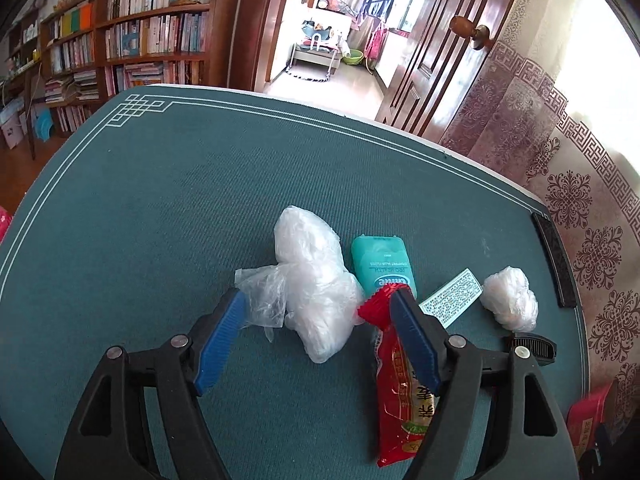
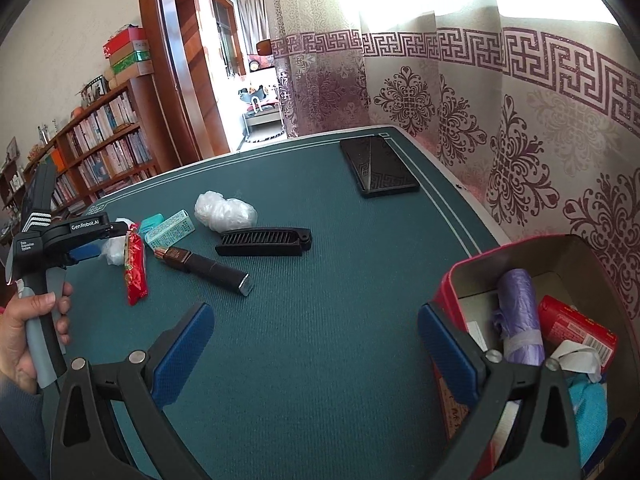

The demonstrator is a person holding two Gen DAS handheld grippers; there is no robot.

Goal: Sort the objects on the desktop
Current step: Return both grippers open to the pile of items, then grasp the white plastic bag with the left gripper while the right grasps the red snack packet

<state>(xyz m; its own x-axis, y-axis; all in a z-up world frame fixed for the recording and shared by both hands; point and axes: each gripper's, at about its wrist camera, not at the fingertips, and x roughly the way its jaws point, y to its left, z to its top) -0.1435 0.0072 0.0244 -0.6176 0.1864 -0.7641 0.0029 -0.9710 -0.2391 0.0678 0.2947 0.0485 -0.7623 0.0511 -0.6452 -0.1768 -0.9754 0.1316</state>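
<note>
The left gripper (image 1: 318,316) is spread open around the crumpled clear plastic bag (image 1: 316,280) (nothing pinched), long red snack packet (image 1: 400,392) lying beside its right finger

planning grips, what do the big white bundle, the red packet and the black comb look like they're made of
White bundle: thin translucent plastic film, crinkled, soft-looking. Red packet: glossy printed plastic or foil wrapper, shiny creases, probably slippery. Black comb: rigid matte plastic, apparently moulded teeth.

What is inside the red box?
The red box holds a purple bag roll, a red packet and something turquoise. Anything underneath is hidden.
</note>
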